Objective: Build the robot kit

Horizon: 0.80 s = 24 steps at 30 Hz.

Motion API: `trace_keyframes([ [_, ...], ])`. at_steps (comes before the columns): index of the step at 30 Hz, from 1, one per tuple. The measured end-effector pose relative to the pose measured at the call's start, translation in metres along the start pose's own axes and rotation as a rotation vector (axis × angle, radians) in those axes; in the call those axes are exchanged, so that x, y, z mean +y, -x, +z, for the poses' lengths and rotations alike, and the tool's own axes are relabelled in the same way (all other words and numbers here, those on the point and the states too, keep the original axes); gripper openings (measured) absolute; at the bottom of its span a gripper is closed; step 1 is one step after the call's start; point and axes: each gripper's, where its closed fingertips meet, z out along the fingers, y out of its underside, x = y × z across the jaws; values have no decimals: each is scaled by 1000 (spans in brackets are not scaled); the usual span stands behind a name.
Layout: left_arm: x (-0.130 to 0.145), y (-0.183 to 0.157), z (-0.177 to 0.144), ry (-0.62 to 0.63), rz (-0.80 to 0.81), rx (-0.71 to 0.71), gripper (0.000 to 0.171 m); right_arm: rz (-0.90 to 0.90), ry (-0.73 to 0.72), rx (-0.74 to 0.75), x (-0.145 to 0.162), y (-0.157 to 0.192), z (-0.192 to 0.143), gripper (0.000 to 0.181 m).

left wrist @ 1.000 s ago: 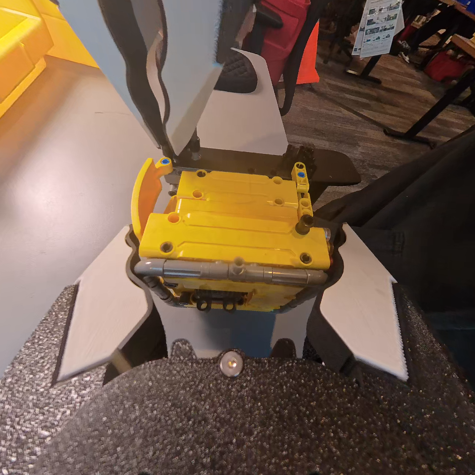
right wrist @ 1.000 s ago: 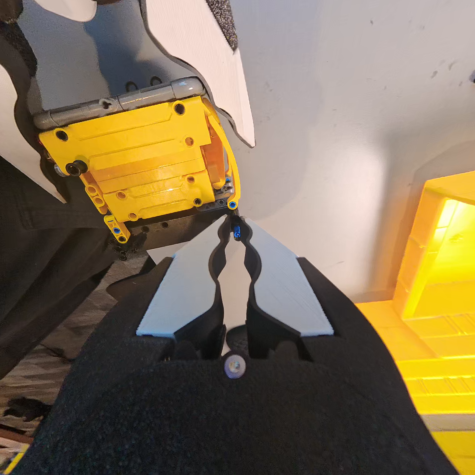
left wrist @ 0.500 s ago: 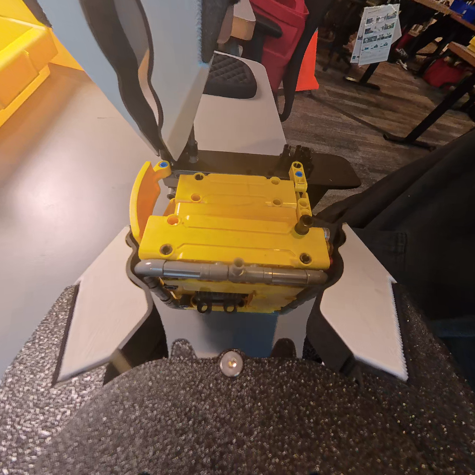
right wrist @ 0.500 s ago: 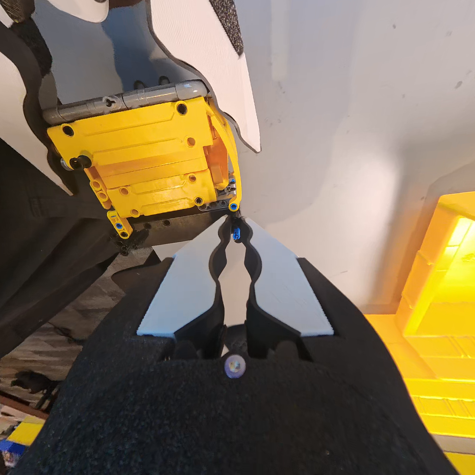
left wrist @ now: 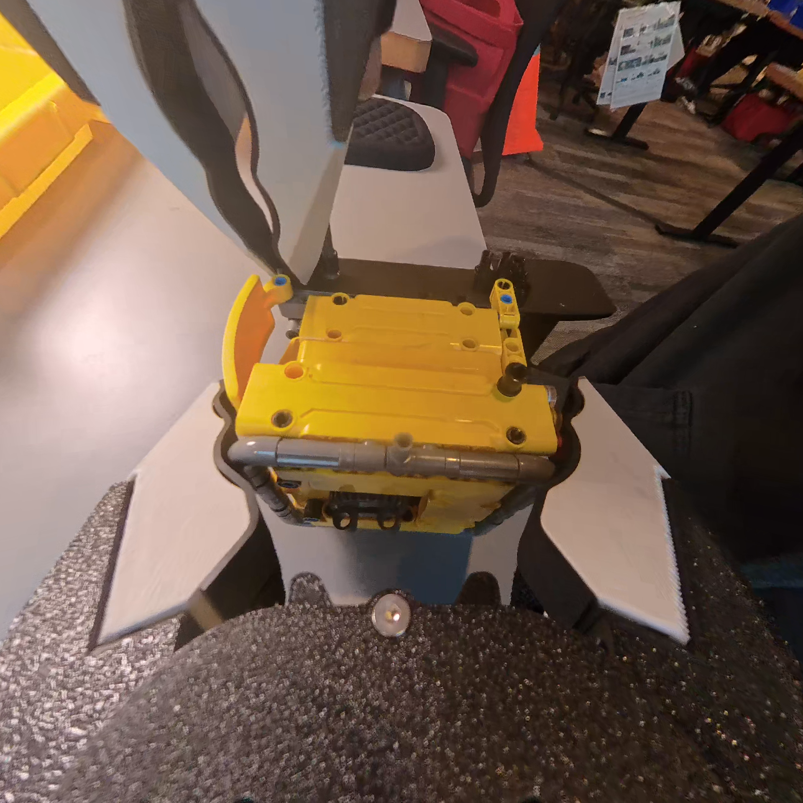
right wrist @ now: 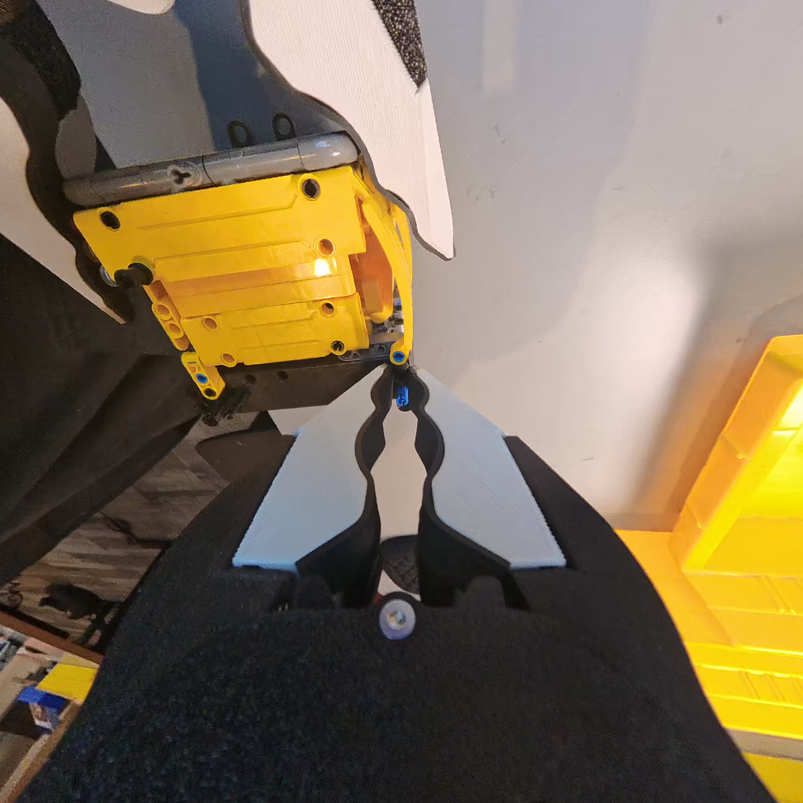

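My left gripper is shut on a yellow brick-built block with a grey tube along its near edge, held above the white table. My right gripper is shut on a small blue pin, its tips touching the block's corner by the yellow curved panel. In the left wrist view the right gripper comes down from the top onto the corner with the blue dot. In the right wrist view the block sits between the left gripper's white fingers.
Yellow bins stand at the table's edge and in the right wrist view. A black flat piece lies past the block. A chair with a red bag, desks and a paper sign stand over a wood floor. Dark cloth is on the right.
Both grippers hold their grip. The right gripper with the pin has stayed at the block's corner; the views shifted only slightly.
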Motion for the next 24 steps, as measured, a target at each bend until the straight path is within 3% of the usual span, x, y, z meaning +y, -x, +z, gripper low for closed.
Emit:
trace_keyframes([
  [5, 2, 0, 1, -2, 6, 5, 143, 45, -25, -62, 1, 0, -1, 7],
  [9, 2, 1, 2, -8, 5, 9, 143, 42, -102, -70, -7, -6, -25, 17],
  [24, 3, 1, 2, -7, 5, 9, 143, 28, -94, -104, 5, -1, -18, 3],
])
